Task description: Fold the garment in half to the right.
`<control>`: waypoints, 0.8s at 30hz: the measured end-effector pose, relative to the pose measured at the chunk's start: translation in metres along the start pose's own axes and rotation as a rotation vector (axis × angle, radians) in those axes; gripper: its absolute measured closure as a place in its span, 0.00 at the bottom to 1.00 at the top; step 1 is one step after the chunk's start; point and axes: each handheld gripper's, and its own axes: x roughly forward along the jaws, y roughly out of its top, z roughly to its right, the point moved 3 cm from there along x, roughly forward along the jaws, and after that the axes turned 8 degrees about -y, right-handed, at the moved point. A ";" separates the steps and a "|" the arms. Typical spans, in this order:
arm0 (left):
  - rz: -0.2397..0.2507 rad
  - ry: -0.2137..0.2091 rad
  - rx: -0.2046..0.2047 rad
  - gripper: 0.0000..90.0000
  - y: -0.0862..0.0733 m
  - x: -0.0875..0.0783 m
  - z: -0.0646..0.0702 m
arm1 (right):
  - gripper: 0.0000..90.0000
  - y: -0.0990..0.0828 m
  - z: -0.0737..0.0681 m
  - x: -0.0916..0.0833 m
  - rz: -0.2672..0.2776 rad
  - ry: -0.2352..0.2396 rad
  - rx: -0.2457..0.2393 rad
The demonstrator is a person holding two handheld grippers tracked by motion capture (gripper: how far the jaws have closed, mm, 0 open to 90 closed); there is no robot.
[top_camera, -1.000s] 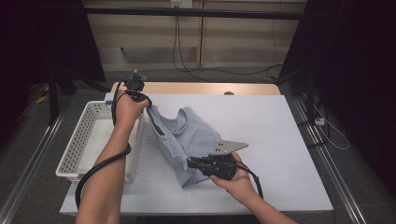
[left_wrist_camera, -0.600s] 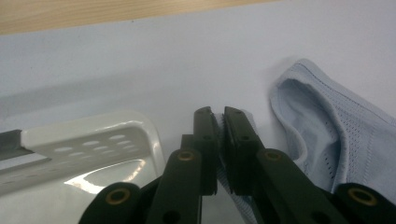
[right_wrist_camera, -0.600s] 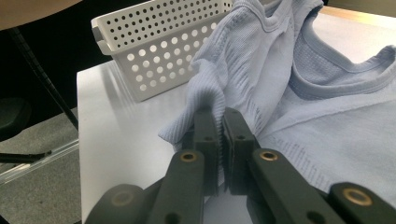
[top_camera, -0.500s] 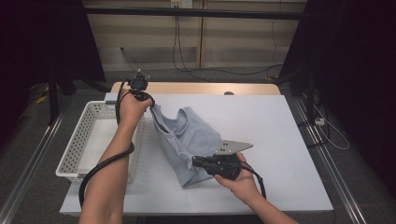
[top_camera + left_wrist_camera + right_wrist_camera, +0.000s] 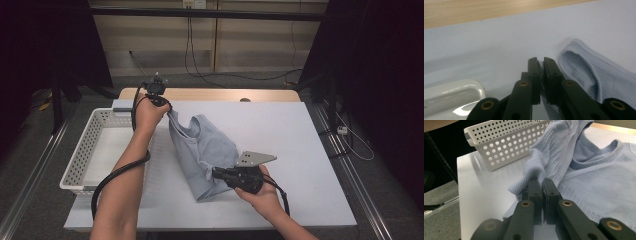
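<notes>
Your left gripper (image 5: 161, 99) sits at the far left of the white tabletop (image 5: 310, 150), near its wooden back edge. Its fingers (image 5: 534, 72) are closed tight on a corner of the light blue T-shirt (image 5: 205, 150); in the left gripper view a thin edge of fabric shows pinched between them, and the ribbed hem of the shirt curves off to their right.

Your right gripper (image 5: 220, 175) lies low over the near middle of the tabletop, pointing toward the left. Its fingers (image 5: 535, 190) are likewise pressed together on a bunched fold of the same T-shirt; the right gripper view shows the cloth rising from between them, with the collar visible behind.

The T-shirt is stretched diagonally between your two grippers. Its far end is lifted at the left gripper, while the body of it drapes down and rests crumpled on the tabletop, the lower end gathered at the right gripper.

The white perforated basket (image 5: 80, 160) stands at the left edge of the tabletop, just beside your left forearm (image 5: 127, 165). The shirt lies to the right of the basket, apart from it. A black cable trails from each gripper along your arms.
</notes>
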 end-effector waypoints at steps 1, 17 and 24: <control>-0.001 0.000 0.005 0.94 0.001 0.001 0.001 | 0.97 0.000 0.001 -0.001 0.001 -0.003 0.003; -0.014 -0.020 0.044 0.94 0.014 0.016 0.021 | 0.98 -0.011 0.011 -0.013 -0.006 -0.047 0.033; -0.011 -0.021 0.058 0.93 0.018 0.022 0.029 | 0.98 -0.013 0.014 -0.018 -0.008 -0.059 0.041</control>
